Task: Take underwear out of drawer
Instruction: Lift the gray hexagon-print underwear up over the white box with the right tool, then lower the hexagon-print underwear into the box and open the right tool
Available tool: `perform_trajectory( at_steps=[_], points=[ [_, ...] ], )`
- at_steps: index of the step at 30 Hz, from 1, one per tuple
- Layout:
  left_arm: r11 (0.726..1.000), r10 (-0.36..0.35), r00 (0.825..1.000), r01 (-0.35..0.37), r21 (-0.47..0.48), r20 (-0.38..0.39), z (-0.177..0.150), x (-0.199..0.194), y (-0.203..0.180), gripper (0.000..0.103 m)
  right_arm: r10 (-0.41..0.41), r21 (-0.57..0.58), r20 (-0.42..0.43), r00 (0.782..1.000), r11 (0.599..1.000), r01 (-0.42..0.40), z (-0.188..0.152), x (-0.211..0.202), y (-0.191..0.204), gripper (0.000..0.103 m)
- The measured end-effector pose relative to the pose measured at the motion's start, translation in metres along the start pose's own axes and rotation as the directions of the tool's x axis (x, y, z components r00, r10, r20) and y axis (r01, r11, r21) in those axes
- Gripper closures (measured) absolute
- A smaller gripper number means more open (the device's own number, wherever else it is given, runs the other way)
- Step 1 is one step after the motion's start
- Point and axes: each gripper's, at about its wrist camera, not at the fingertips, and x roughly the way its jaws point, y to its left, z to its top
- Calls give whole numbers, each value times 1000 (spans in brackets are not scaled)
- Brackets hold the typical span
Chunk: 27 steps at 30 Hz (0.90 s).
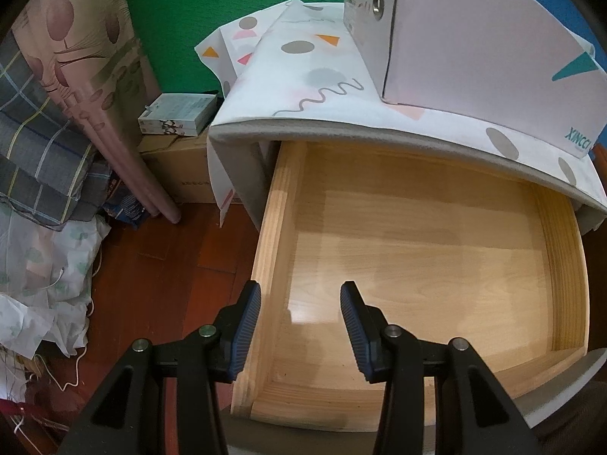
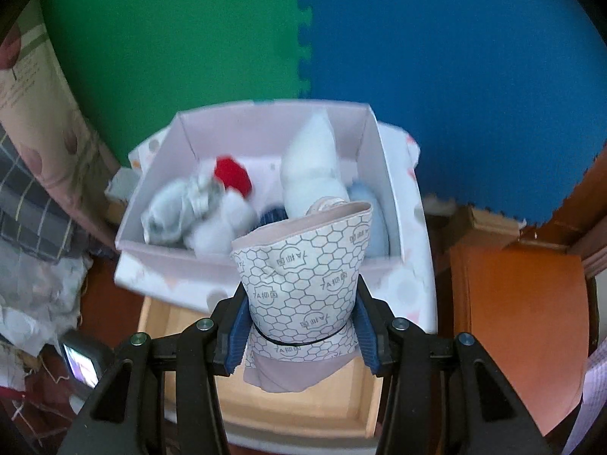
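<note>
The right gripper clenches rolled underwear between its pads, above the drawer and before a box. The left gripper hangs released over the bare drawer.

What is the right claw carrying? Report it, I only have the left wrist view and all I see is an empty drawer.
Observer: The right claw is shut on a rolled bundle of underwear, pinkish with a hexagon-printed wrap and a black band around it.
Operator: Tell me where it is.
Observer: It is held above the open drawer, in front of the pale box on the cabinet top.
Operator: Say what is in that box.
Observer: Several rolled garments: white ones, a grey one, a red one and a light blue one.
</note>
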Motion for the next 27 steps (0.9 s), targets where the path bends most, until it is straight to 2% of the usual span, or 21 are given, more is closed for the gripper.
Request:
perform_trajectory(
  at_steps=[6,12,27],
  points=[
    [1000,4,1000,-4,-10,5,0,-1,1,58,-14,-25,32,999,1000,14,42,14,20,58],
    [1000,10,1000,-10,-20,6,0,-2,5,58,-25,-40,20,999,999,25,63,43,39,58],
    [1000,4,1000,-4,-29,3,2,-3,9,58,-41,-68,-50,998,997,37,76,103,67,57]
  ],
)
